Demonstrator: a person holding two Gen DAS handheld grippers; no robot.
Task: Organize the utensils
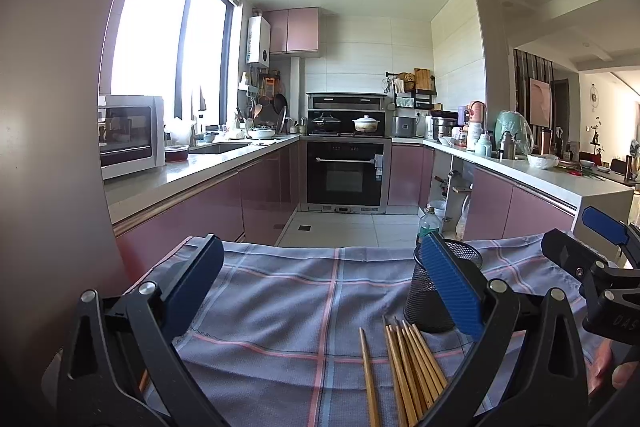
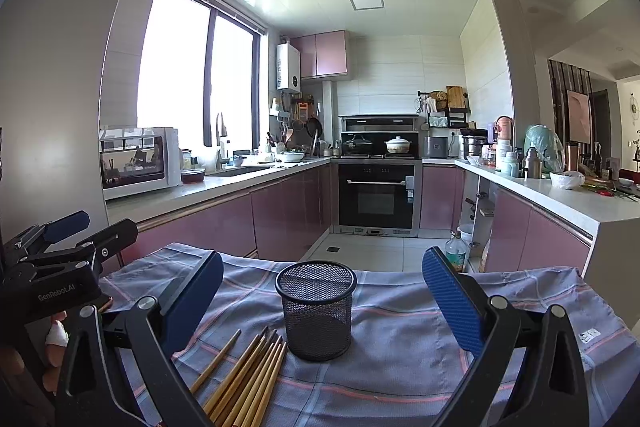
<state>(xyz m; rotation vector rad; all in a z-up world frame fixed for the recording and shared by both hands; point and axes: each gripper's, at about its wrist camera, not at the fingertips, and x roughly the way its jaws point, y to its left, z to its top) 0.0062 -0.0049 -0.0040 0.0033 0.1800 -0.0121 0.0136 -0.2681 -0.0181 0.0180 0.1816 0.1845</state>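
Several wooden chopsticks lie in a loose bundle on a checked cloth, one stick apart to their left. Just behind them stands an empty black mesh holder, upright. My left gripper is open above the cloth, its right finger in front of the holder. In the right wrist view the mesh holder sits centred between the fingers of my open right gripper, with the chopsticks at its lower left. Nothing is held. Each gripper shows at the edge of the other's view.
The cloth-covered table stands in a kitchen with pink cabinets. Counters run along both sides, with a microwave on the left and an oven at the back. A plastic bottle stands on the floor beyond the table.
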